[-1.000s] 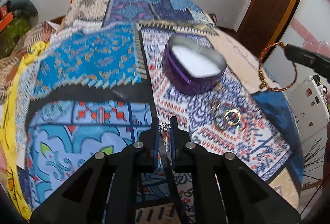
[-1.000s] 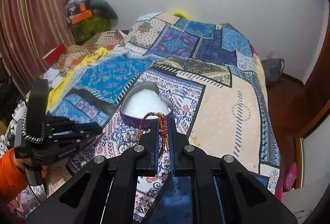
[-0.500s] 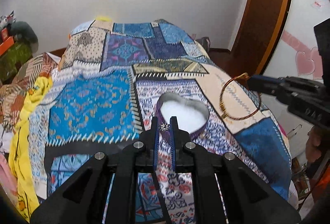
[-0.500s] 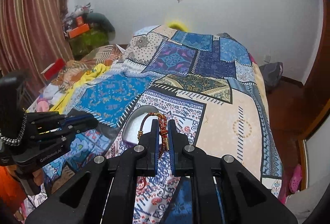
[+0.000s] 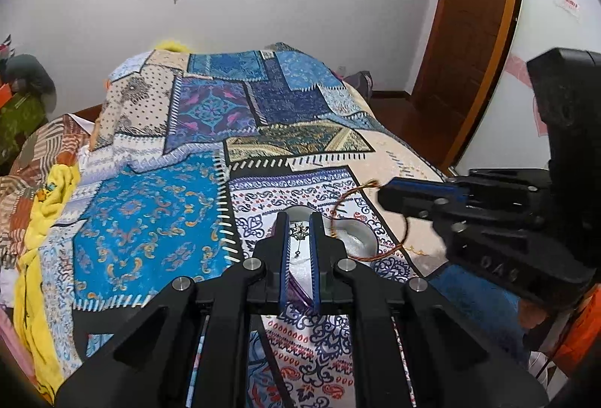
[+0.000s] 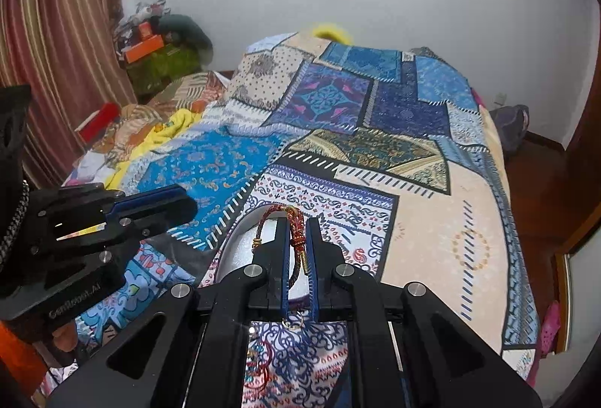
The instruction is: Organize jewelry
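Left tool [image 5: 299, 231] pinches a spiky silver earring [image 5: 299, 232]; right tool [image 6: 298, 239] a braided bracelet [image 6: 296, 220].

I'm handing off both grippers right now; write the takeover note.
Left gripper: shut on the small silver earring, held above the heart-shaped box.
Right gripper: shut on the red-and-gold cord bracelet, also over the box.
Done: both pieces lifted off the patchwork bedspread.
Left: drop both into the box, then collect the loose pieces on the spread near you.
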`<state>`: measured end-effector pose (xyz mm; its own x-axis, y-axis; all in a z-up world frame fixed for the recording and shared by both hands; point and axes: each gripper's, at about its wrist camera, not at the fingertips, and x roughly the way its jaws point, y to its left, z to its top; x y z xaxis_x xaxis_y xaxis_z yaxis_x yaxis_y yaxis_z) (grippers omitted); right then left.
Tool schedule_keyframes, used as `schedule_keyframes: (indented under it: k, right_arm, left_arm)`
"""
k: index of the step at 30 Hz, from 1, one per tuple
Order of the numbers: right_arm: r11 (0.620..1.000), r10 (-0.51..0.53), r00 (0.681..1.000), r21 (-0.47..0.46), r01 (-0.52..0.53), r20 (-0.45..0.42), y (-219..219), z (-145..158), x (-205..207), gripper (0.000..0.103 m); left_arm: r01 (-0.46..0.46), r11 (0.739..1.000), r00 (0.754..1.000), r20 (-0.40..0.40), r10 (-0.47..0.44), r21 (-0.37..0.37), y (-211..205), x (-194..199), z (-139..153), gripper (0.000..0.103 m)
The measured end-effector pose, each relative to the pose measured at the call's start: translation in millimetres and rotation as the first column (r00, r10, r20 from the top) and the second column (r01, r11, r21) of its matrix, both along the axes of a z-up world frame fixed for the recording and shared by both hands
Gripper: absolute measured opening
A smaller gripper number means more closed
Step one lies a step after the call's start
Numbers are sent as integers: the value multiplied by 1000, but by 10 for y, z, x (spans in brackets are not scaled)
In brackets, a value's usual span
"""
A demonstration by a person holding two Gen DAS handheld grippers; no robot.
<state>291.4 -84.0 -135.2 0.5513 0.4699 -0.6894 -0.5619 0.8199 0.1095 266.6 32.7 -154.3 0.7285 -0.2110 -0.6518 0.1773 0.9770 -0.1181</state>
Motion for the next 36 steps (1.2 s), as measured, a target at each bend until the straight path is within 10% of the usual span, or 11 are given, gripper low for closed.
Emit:
schedule_keyframes:
  k: [15, 36]
  right_arm:
    - [995, 51, 988, -74, -63, -147, 106, -374, 234, 7]
    - [990, 54, 991, -126, -69, -122, 92, -364, 210, 9]
  left_arm:
    - [64, 997, 988, -137, -68, -37, -76, 291, -479, 8]
    - [58, 998, 991, -119, -57, 8, -84, 148, -351, 9]
